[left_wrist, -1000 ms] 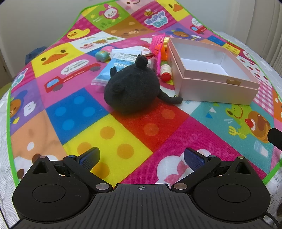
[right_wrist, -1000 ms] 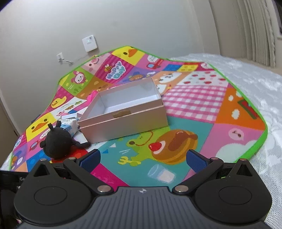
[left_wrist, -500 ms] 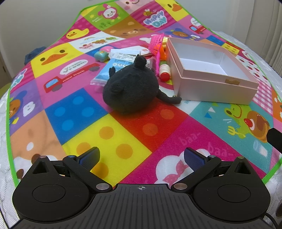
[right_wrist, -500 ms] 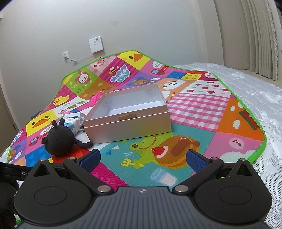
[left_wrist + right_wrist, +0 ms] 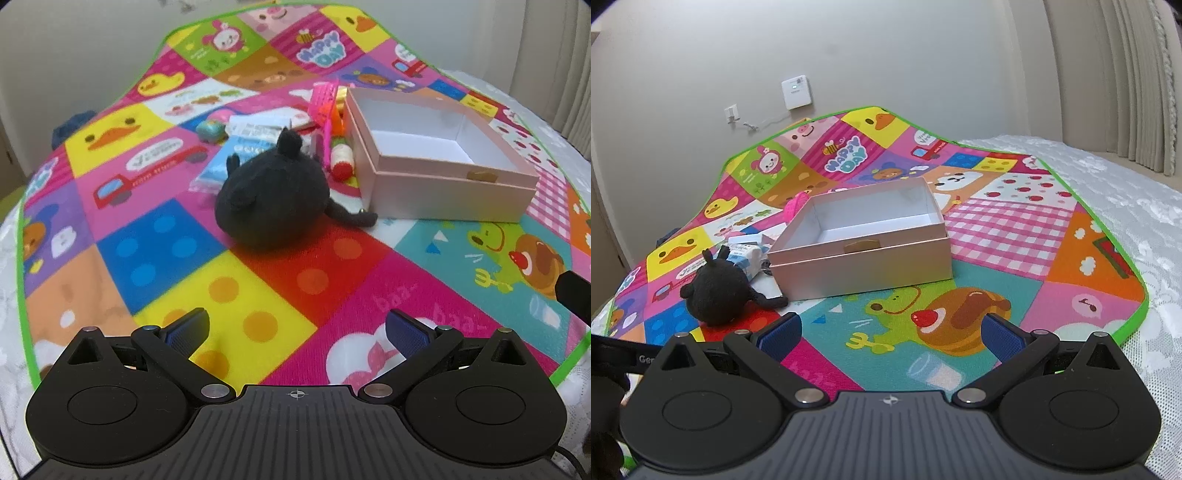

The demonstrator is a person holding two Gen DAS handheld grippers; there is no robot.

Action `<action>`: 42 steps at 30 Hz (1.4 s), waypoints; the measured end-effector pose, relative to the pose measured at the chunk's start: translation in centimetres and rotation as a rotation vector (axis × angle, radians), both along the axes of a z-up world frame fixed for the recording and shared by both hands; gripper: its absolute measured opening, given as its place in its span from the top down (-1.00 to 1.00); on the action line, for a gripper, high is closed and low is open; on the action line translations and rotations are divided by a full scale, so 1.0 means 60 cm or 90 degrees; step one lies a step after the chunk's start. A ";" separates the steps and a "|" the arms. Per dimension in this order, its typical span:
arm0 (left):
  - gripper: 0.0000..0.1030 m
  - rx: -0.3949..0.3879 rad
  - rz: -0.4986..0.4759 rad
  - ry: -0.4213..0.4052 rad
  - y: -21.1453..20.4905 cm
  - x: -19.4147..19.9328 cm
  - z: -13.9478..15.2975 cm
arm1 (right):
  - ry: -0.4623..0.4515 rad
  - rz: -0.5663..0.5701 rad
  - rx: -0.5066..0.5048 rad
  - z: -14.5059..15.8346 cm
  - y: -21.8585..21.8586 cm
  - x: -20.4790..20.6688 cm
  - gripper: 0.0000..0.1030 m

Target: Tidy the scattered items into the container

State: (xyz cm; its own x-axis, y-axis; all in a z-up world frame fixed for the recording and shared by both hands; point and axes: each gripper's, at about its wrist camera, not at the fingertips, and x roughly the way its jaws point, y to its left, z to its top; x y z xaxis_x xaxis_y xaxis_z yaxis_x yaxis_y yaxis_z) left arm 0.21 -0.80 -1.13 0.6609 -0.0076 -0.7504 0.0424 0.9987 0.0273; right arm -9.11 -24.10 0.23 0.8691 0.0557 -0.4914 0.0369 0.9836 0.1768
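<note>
pink box (image 5: 439,188), open and empty with a white inside, ahead and right of the left tongs (image 5: 295,328). black plush toy (image 5: 273,199) straight ahead, its tail touching the box. packets (image 5: 221,166), pink comb (image 5: 325,99) and red-capped bottle (image 5: 341,162) clustered behind the toy.

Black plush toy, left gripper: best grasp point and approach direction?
Grip the round body of the black plush toy across its widest part, coming straight ahead and down from the near side with the open left gripper. The body is soft and bulky; the ears and thin tail give poor purchase, and the pink box crowds its right.
</note>
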 end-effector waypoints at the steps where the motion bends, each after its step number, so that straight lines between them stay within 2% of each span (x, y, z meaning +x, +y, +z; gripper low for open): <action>1: -1.00 0.008 -0.003 -0.010 -0.002 -0.001 0.002 | -0.002 0.005 -0.006 0.003 0.003 -0.001 -1.00; 5: -1.00 0.024 -0.018 -0.050 -0.008 -0.008 0.013 | -0.004 0.029 -0.041 0.010 0.018 -0.003 -1.00; 10: -1.00 0.008 -0.015 -0.036 -0.002 -0.003 0.012 | 0.025 0.027 -0.082 0.011 0.030 0.007 -1.00; 14: -1.00 -0.008 -0.003 -0.053 0.005 -0.001 0.023 | 0.034 0.028 -0.094 0.021 0.027 0.010 -1.00; 17: -1.00 -0.009 0.003 -0.068 -0.007 0.025 0.036 | 0.070 0.035 -0.096 0.028 0.021 0.025 -1.00; 21: -1.00 -0.027 0.047 -0.131 -0.017 0.081 0.080 | 0.123 0.053 -0.088 0.038 0.017 0.058 -1.00; 23: -1.00 -0.025 0.068 -0.172 -0.005 0.085 0.092 | 0.115 0.072 -0.099 0.059 0.027 0.086 -1.00; 25: -1.00 -0.012 0.088 -0.195 0.011 0.077 0.093 | 0.086 0.091 -0.127 0.094 0.051 0.130 -1.00; 27: -1.00 -0.018 0.091 -0.190 0.030 0.075 0.094 | 0.077 0.121 -0.147 0.131 0.079 0.202 -1.00; 30: -1.00 -0.065 0.094 -0.184 0.056 0.083 0.097 | 0.131 0.201 -0.123 0.168 0.116 0.350 -1.00; 31: -1.00 -0.073 0.091 -0.190 0.060 0.084 0.097 | 0.155 0.206 -0.115 0.171 0.128 0.406 -1.00; 32: -1.00 -0.078 0.085 -0.197 0.062 0.086 0.095 | 0.171 0.205 -0.116 0.170 0.138 0.454 -0.90; 33: -1.00 -0.079 0.079 -0.203 0.064 0.088 0.089 | 0.183 0.207 -0.132 0.164 0.153 0.501 -0.77; 34: -1.00 -0.078 0.073 -0.207 0.064 0.090 0.082 | 0.194 0.208 -0.161 0.155 0.169 0.544 -0.45; 35: -1.00 -0.082 0.071 -0.210 0.066 0.092 0.075 | 0.208 0.207 -0.187 0.142 0.185 0.582 -0.33; 37: -1.00 -0.090 0.095 -0.209 0.079 0.102 0.061 | 0.228 0.209 -0.224 0.107 0.220 0.647 -0.33; 39: -1.00 -0.096 0.144 -0.213 0.103 0.111 0.056 | 0.229 0.206 -0.287 0.066 0.255 0.688 -0.38; 41: -1.00 -0.134 0.216 -0.249 0.136 0.104 0.058 | 0.242 0.174 -0.321 0.033 0.271 0.725 -0.47; 42: -1.00 -0.131 0.261 -0.275 0.148 0.099 0.059 | 0.251 0.160 -0.322 0.021 0.272 0.740 -0.48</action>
State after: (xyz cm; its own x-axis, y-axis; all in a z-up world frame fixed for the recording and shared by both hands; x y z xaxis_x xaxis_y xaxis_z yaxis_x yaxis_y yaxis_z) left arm 6.18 8.08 2.42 0.8834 0.1955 -0.4260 -0.3177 0.9179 -0.2377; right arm 35.31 -7.76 1.47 0.6104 -0.0871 -0.7873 -0.2364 0.9286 -0.2860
